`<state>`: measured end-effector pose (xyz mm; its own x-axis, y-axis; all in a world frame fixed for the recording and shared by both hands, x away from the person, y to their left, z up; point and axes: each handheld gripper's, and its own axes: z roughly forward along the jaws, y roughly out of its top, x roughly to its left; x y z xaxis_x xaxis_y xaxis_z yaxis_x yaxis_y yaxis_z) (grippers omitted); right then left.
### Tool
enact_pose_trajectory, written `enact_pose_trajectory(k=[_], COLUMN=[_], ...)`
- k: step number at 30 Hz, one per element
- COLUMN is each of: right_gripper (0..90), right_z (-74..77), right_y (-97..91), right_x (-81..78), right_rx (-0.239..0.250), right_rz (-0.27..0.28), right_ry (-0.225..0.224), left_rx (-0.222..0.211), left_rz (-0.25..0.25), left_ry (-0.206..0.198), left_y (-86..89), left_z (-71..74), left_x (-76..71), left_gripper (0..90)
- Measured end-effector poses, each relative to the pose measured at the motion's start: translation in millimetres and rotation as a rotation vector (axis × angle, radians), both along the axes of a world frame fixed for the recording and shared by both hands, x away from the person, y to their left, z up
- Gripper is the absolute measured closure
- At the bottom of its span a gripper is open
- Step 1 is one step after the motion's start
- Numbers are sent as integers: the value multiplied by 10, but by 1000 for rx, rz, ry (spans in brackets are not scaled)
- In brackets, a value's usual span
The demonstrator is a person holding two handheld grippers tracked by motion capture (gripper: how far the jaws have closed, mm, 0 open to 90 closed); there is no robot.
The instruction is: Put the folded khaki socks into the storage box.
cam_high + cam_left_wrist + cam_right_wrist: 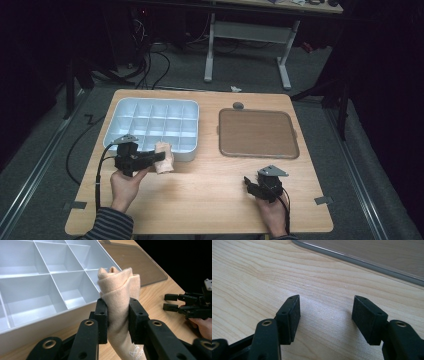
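Observation:
A rolled peach-coloured cloth [117, 297] is pinched between the jaws of my left gripper [117, 320], just in front of the near right corner of the white compartment tray [37, 322]. From above, the cloth [164, 159] rests against the tray's front wall [185, 154] with the left gripper [159, 157] shut on it. My right gripper [247, 183] sits low over the wood at the front right, open, nothing between its pads [292, 315]. The left gripper view also catches the right gripper [172, 302] farther off, jaws apart.
A flat brown lid with a clear rim [258, 133] lies to the right of the tray; its edge [362, 263] runs across the right gripper view. A small grey disc [238, 105] sits behind it. Bare wooden tabletop [210, 190] lies between the hands.

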<state>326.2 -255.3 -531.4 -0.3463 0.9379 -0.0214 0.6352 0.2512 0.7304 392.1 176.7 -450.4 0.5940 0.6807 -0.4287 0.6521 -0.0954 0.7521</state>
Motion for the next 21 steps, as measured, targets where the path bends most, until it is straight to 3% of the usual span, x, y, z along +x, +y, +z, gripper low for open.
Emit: enact_pose_trajectory(k=[11, 21], right_gripper=[399, 399], right_z=[0, 0], right_y=[0, -1], right_x=[0, 0], right_rx=[0, 0], right_rz=[0, 0], right_ry=[0, 0], left_rx=[-5, 24], left_rz=[4, 30], left_ry=[22, -5], left_y=[58, 198], left_z=[31, 185], left_x=[64, 92], left_gripper=[729, 729])
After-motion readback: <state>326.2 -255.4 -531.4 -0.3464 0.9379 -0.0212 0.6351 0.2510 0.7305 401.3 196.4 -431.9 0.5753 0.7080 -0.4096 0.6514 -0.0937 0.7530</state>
